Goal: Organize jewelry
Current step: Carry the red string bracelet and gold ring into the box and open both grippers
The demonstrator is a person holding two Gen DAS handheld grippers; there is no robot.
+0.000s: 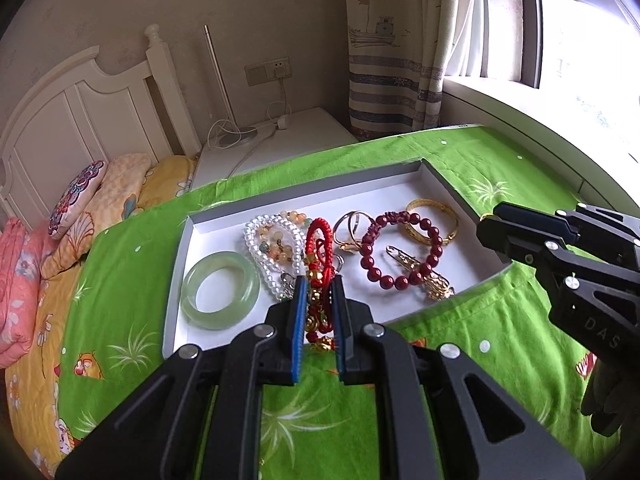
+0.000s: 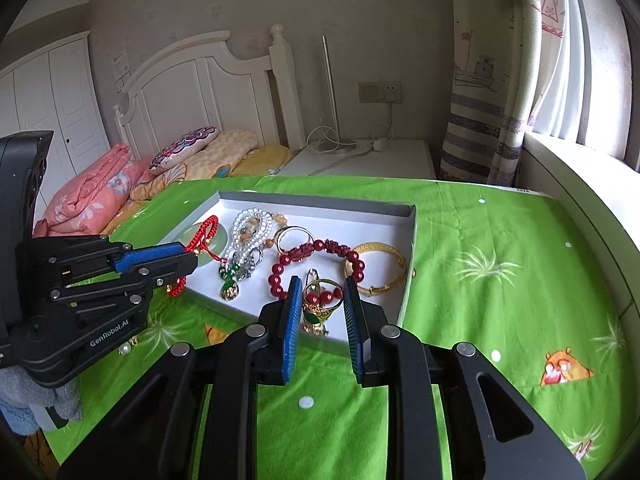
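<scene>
A shallow white tray [image 1: 224, 226] with grey walls lies on the green cloth and holds jewelry. My left gripper [image 1: 319, 286] is shut on a red cord bracelet with gold charms [image 1: 318, 236] at the tray's front edge; it also shows in the right wrist view [image 2: 206, 230]. In the tray lie a jade bangle [image 1: 220, 288], clear and amber bead strands [image 1: 272, 240], a dark red bead bracelet [image 1: 400, 248], a gold bangle [image 1: 434, 220] and rings [image 1: 352, 224]. My right gripper [image 2: 320, 286] is open above the tray's near edge, over a gold ring with a green stone [image 2: 318, 308].
The green patterned cloth [image 2: 500, 280] covers the table. A bed with pillows [image 2: 192, 152] and white headboard stands behind at left. A white nightstand [image 2: 380, 156] with a lamp and cable is behind the table. Curtain and window sill [image 2: 580, 168] are at right.
</scene>
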